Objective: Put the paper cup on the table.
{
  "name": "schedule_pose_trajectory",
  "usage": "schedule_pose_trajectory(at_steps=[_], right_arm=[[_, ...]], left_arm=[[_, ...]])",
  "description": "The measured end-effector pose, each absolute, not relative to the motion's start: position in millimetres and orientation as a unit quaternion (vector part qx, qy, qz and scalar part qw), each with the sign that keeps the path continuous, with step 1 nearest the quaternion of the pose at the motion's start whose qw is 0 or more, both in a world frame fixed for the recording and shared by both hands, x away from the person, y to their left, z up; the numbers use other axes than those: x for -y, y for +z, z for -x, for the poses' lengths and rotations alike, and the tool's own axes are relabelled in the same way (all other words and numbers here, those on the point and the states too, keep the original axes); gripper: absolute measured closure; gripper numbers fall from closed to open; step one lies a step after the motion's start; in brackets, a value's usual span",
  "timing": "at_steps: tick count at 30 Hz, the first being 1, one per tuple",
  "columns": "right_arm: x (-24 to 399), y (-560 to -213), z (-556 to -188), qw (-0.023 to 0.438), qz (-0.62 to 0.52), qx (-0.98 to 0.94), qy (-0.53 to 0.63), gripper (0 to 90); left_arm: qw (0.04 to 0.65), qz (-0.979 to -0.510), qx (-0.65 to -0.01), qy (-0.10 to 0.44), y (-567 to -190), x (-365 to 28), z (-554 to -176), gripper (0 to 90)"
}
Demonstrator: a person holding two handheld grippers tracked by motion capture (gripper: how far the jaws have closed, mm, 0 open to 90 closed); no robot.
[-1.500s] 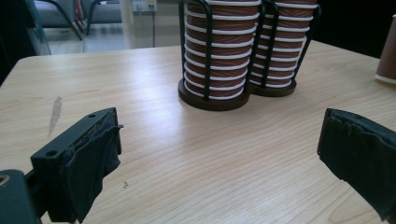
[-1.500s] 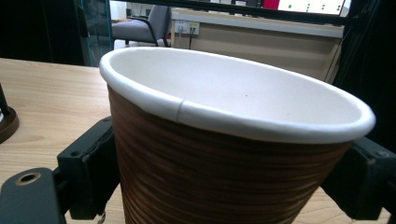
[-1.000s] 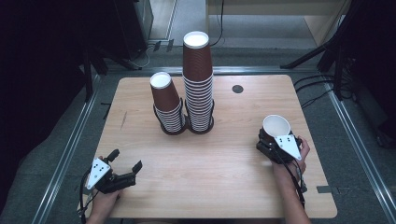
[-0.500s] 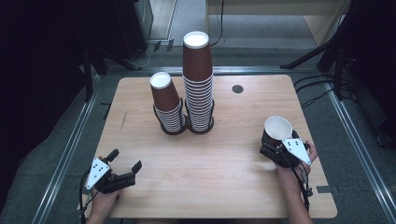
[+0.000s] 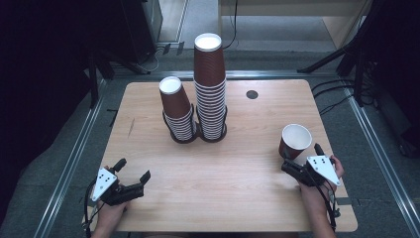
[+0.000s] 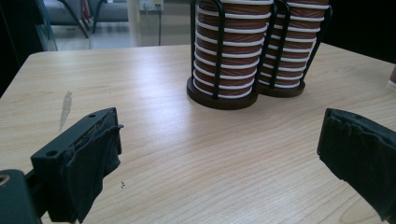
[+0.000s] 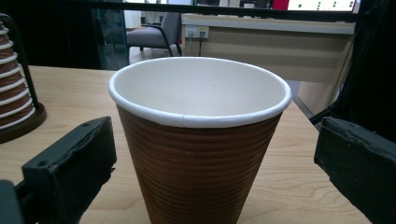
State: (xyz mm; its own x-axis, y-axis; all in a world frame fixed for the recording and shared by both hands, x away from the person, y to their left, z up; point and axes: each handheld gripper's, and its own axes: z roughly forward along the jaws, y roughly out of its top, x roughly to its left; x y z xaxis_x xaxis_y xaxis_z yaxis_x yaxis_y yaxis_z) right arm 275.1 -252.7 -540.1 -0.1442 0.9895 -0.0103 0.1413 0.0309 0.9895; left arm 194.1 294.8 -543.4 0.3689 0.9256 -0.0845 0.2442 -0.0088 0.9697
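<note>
A single brown ribbed paper cup [image 5: 294,141] with a white inside stands upright at the table's right side. My right gripper [image 5: 300,158] is open just behind it. In the right gripper view the cup [image 7: 201,140] sits between the two spread jaws, with a gap on each side. Two stacks of upside-down brown cups stand in a black wire holder [image 5: 198,138] at the table's middle back: a short stack [image 5: 176,111] and a tall stack [image 5: 210,84]. My left gripper [image 5: 132,169] is open and empty near the front left corner. Its own view shows both stacks' bases [image 6: 224,51] ahead.
The wooden table [image 5: 223,183] has bare surface between the holder and both grippers. A small black round disc [image 5: 252,94] sits in the tabletop at the back right. Metal rails and cables run along the floor on either side of the table.
My right gripper and the single cup have shifted a little toward the near right edge, and the gripper now sits farther back from the cup. The left gripper has not moved.
</note>
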Motion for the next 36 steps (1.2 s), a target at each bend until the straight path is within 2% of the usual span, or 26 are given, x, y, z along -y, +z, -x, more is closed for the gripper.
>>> schedule_pose_trajectory(at_steps=[36], right_arm=[[317.2,-539.4,-223.4,0.45,-0.513,-0.555,0.476,0.0]], left_arm=[[0.529,-0.634,-0.462,0.323,-543.5,-294.5,-192.7,0.3]])
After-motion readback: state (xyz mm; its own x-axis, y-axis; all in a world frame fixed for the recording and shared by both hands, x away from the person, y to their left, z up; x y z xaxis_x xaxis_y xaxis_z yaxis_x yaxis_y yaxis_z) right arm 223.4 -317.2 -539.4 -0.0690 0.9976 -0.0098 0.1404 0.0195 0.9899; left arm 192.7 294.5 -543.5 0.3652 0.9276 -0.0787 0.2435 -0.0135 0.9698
